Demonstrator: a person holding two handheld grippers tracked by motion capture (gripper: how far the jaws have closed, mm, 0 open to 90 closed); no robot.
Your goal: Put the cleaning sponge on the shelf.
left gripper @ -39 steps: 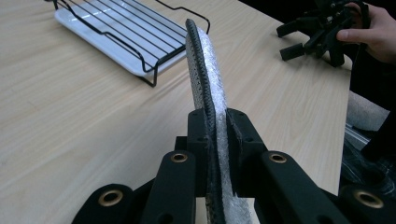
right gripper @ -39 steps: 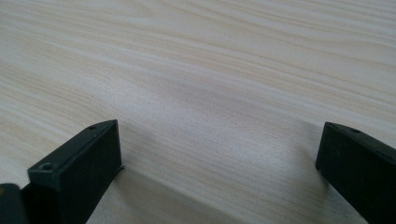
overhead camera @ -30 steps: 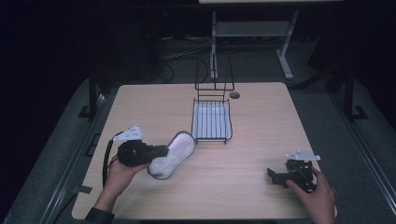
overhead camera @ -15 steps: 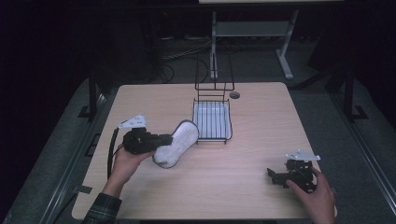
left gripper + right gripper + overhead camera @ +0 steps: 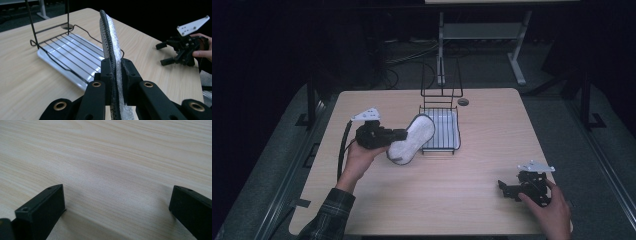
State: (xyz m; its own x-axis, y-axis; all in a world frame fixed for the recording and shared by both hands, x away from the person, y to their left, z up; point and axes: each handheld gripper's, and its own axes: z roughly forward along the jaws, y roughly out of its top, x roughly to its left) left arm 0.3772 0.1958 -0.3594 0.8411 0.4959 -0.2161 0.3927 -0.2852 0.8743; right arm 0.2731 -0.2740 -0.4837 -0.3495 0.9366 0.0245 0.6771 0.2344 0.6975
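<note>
Left hand-held gripper clamped on white slipper (edgewise), beside rack

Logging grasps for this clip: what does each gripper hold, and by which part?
The left gripper is shut on a white insole, held on edge, gripped across its thickness on one long side near the lower end. The right gripper is open, holding nothing.

insole's lower end behind left claw

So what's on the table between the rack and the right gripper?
Nothing: in the high view, bare wooden table runs from the wire rack to the right gripper.
</note>
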